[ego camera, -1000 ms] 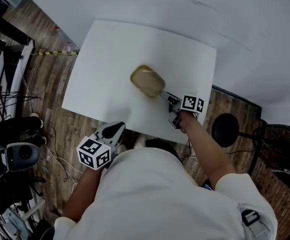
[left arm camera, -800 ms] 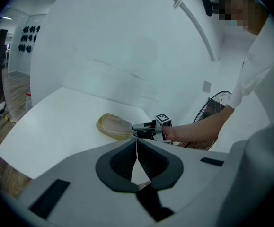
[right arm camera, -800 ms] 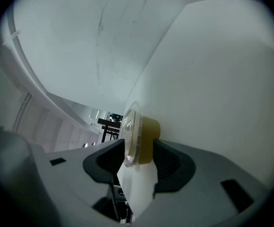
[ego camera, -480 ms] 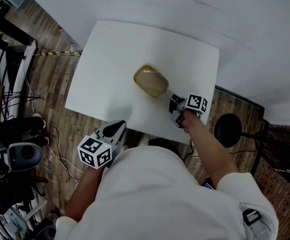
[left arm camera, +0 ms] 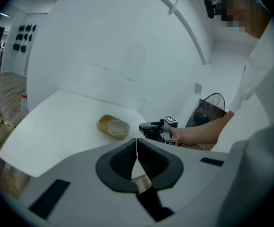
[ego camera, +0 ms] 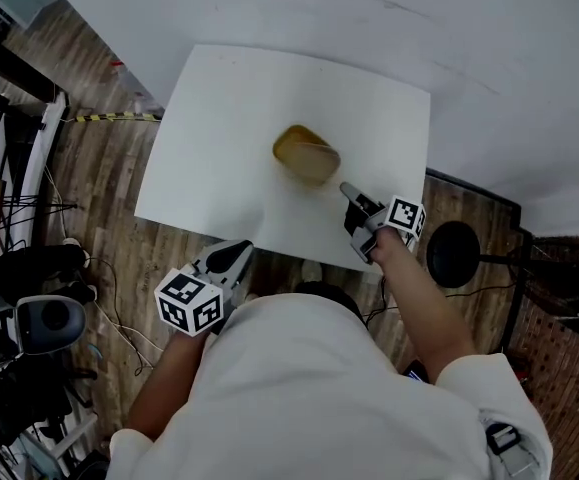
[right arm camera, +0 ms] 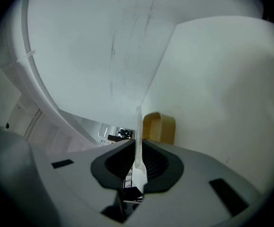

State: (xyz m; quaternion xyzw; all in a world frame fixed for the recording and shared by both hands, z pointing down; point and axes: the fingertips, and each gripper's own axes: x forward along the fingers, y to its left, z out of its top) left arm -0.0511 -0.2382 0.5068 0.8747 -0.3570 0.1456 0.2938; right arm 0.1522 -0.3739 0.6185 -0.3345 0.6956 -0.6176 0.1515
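Clear lid (right arm camera: pixel 138 121) pinched edge-on in jaws of right gripper (right arm camera: pixel 138 143); yellow container (right arm camera: pixel 160 128) just beyond.

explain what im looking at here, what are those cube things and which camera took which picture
A person holds a two-jaw gripper in each hand; the marker cubes are part of those grippers. One picture looks down from a camera on the head, and the other two come from cameras riding on the grippers. A tan plastic container lies on the white table. The right gripper is shut on a thin clear plastic piece, seen edge-on, apart from the container. The left gripper is shut and empty, by the table's near edge.
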